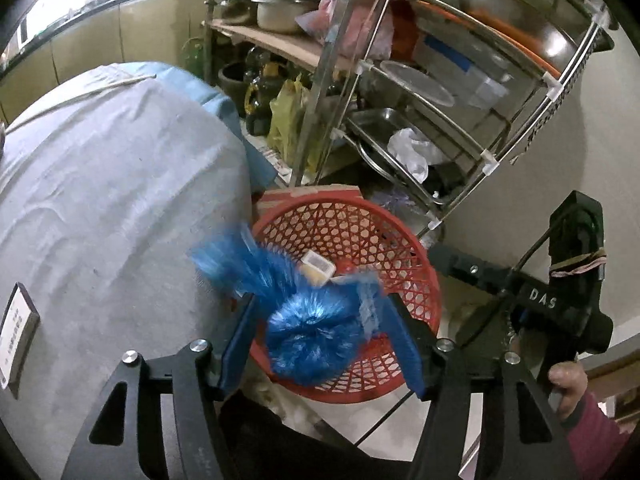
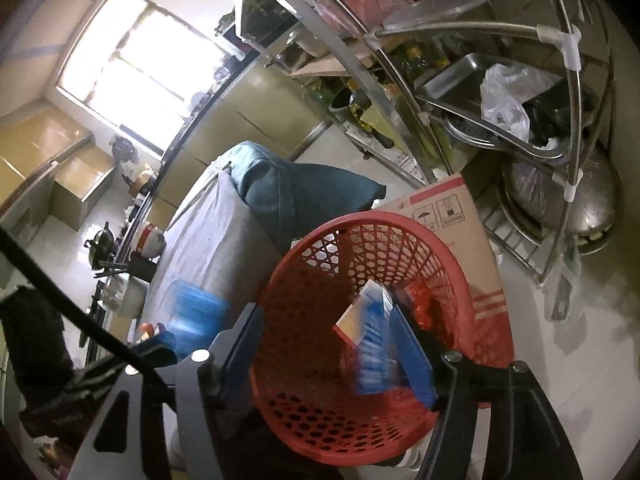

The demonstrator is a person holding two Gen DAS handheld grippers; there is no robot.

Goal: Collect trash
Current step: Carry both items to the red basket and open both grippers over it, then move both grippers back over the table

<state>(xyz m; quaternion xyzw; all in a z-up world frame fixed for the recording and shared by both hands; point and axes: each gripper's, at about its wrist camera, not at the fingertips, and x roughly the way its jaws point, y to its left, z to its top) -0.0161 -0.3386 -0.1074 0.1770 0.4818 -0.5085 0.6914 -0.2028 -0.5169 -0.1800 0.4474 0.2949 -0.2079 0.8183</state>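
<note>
A red mesh basket (image 1: 396, 256) stands on the floor beside the cloth-covered table; it also shows in the right wrist view (image 2: 304, 412). My left gripper (image 1: 320, 312) is open above the basket, with a blurred blue fluffy tinsel piece (image 1: 308, 340) between its fingers, apparently falling. A small white box (image 1: 318, 266) lies in the basket. My right gripper (image 2: 332, 332) is open over the basket, and a blurred blue-and-white packet (image 2: 374, 344) lies against its right finger, loose. The right gripper's body (image 1: 560, 300) shows at right in the left wrist view.
A table under grey cloth (image 1: 100, 200) fills the left. A metal rack (image 1: 440, 92) with pots, trays and bags stands behind the basket. A cardboard box (image 2: 452, 216) sits against the basket. The kitchen counter (image 2: 120, 240) runs along the far left.
</note>
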